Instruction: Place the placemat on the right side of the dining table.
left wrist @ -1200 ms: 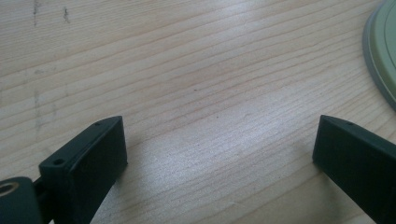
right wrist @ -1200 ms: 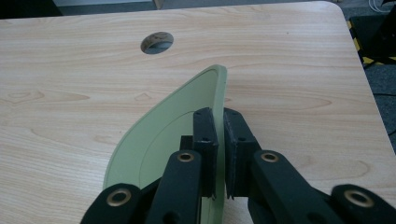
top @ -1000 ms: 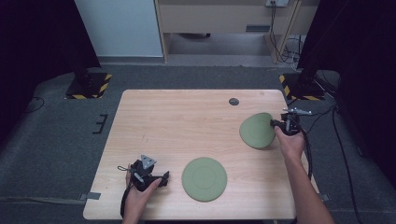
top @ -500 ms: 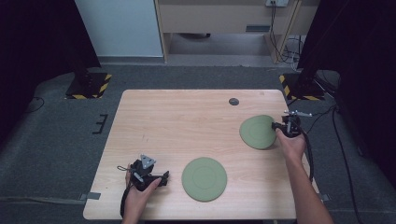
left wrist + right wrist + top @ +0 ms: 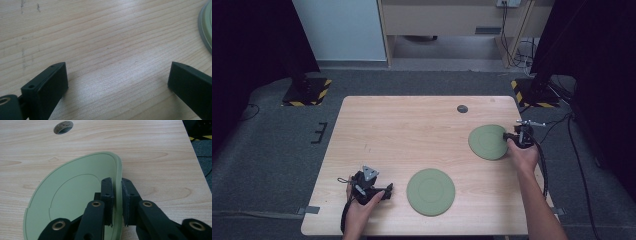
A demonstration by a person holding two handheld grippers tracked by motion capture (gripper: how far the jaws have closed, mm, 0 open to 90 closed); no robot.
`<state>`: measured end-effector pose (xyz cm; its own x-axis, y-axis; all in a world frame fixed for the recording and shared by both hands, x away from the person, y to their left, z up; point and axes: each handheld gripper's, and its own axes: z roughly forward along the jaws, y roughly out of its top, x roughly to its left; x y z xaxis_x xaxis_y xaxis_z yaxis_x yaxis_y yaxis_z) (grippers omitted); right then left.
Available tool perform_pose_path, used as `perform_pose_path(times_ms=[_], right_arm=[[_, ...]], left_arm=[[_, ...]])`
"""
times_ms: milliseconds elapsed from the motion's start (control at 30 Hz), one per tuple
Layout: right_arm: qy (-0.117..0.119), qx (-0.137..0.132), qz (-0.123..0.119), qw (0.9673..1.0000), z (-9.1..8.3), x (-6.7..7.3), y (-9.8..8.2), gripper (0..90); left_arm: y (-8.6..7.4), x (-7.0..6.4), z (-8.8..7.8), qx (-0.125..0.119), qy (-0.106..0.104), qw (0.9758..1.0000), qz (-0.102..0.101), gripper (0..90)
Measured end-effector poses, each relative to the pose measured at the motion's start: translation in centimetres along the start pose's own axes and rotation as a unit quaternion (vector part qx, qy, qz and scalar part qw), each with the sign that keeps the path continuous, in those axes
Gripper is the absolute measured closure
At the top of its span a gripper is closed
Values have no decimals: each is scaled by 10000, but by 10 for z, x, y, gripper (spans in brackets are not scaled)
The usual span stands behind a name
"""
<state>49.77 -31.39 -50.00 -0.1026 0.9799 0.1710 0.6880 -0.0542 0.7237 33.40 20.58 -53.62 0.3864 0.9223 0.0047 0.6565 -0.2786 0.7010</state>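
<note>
Two green plates are on the table (image 5: 412,130): one plate (image 5: 430,191) lies flat near the front edge, the other plate (image 5: 487,142) is tilted up at the right side. One dark round hole (image 5: 462,108) sits near the far edge. Two hand-held grippers, a left gripper (image 5: 384,192) and a right gripper (image 5: 510,136), are at work.

At the lower left of the high view, the left black two-jaw claw (image 5: 388,188) carries a grey three-cornered plate on top, and a thin black cable loops from it past the wrist. At the right of that view, the right black claw (image 5: 507,135) trails a black cable along the bare forearm. In the right gripper view its black linkage arms show brass-coloured rivets and small screw holes.
</note>
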Motion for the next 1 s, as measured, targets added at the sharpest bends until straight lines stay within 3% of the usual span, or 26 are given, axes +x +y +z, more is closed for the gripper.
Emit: perform_pose_path(times_ms=[500,767,1000], right_arm=[[-1,-2,24,10000,8,-8,-6,770],[-136,56,4,9999,10,-10,-9,640],[-157,-59,125,9998,6,-9,-7,566]], left_arm=[[-1,-1,-1,6,23,10000,-1,19],[-1,-1,-1,8,18,10000,1,19],[-1,-1,-1,9,8,10000,0,18]])
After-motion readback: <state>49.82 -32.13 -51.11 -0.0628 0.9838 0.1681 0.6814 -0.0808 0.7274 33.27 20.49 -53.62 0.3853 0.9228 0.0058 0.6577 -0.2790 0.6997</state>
